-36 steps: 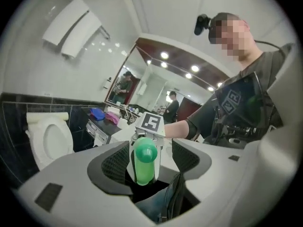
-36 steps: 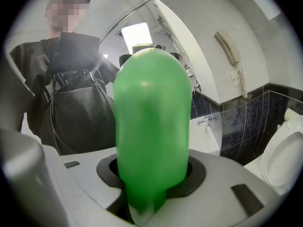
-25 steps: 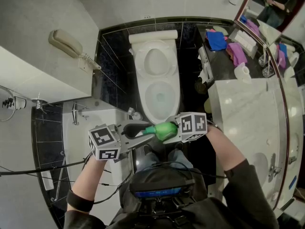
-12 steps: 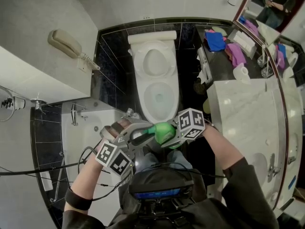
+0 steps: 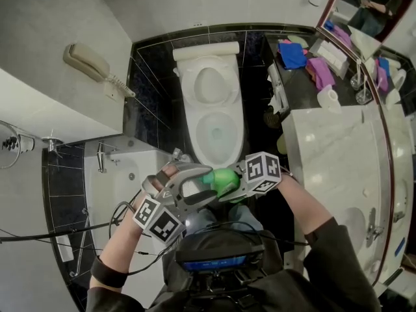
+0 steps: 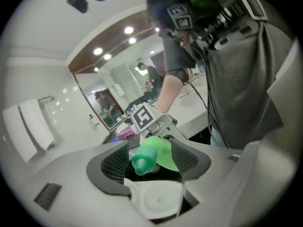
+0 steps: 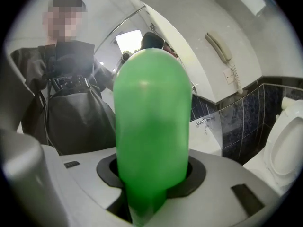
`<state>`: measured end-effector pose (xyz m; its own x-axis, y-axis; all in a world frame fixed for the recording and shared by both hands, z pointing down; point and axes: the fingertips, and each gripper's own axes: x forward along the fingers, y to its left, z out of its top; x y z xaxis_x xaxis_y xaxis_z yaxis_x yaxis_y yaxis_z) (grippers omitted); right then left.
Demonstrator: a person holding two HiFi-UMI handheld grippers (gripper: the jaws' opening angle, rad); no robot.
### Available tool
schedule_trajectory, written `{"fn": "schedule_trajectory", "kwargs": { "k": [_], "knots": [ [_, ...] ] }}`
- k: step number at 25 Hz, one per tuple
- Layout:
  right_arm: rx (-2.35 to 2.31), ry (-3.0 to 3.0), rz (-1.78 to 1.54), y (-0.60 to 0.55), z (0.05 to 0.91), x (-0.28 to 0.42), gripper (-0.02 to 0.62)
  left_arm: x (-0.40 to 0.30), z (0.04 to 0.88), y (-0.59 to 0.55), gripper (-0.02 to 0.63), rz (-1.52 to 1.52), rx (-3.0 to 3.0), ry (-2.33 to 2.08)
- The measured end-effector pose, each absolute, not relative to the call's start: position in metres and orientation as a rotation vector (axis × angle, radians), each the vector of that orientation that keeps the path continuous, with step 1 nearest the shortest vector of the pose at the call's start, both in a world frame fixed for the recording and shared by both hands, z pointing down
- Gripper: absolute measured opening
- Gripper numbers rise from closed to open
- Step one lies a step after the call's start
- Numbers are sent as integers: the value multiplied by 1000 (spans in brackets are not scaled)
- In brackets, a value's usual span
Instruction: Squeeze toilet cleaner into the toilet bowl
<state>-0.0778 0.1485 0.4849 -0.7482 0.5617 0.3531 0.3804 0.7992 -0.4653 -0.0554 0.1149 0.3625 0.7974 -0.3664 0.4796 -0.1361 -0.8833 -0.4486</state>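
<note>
Our left claw [image 6: 149, 157] has rolled, jaws just opened around the cap [image 6: 142, 161]; right claw [image 7: 151, 183] clamps the soft, likely squeezable bottle [image 7: 151, 126] mid-body.

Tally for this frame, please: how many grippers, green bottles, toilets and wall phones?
green bottle: 1
toilet: 1
wall phone: 1
grippers: 2, the left gripper, its jaws having just been opening with the green bottle's cap between them, and the right gripper, shut on the green bottle
Total: 5
</note>
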Motion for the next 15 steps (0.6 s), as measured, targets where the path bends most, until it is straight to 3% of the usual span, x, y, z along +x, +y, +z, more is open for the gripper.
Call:
{"fn": "schedule_trajectory", "kwargs": {
  "k": [5, 15],
  "knots": [
    [-437, -2586, 226, 118, 479, -83, 190, -65, 329, 96, 290, -512, -3112, 613],
    [-207, -2514, -196, 74, 478, -83, 192, -97, 347, 83, 288, -343, -3599, 669]
  ]
}}
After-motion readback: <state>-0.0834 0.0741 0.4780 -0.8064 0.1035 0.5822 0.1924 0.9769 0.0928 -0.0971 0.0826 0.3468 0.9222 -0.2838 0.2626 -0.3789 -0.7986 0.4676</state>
